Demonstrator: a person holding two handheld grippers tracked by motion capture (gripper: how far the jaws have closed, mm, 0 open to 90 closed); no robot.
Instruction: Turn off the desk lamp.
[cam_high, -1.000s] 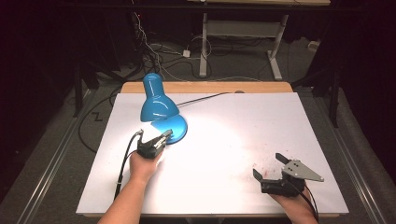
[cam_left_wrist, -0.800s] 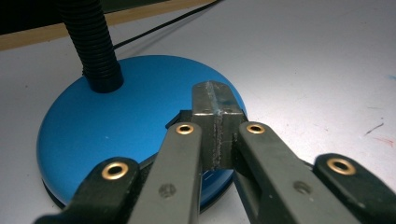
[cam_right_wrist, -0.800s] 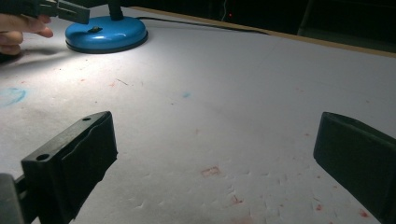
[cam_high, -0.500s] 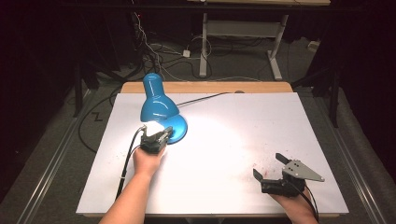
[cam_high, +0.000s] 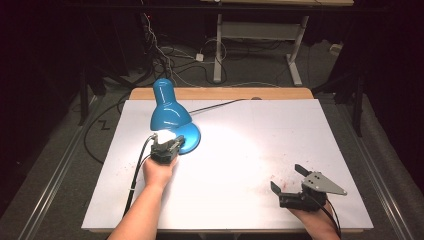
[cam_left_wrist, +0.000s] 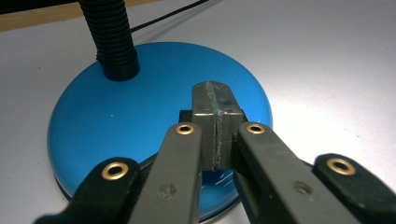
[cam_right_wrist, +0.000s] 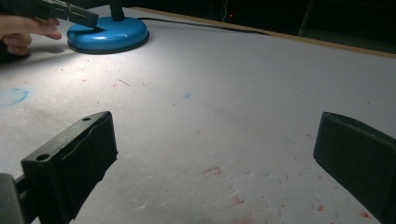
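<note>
The left gripper (cam_left_wrist: 215, 105) is hovering closed over the lamp base (cam_left_wrist: 140, 112), its tips pointing toward the neck (cam_left_wrist: 113, 42) at 11 o'clock; the lamp (cam_high: 170, 107) is standing at the surface's (cam_high: 250, 200) far left; the right gripper (cam_high: 292, 182) is resting open, well apart at 4 o'clock, so the left is nearer.

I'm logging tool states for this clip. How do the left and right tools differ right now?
The left tool has its jaws shut together over the blue lamp base; the right tool has its jaws spread wide with nothing between them. The left sits under the lamp's light, the right far from it. Both have black jaws.
</note>
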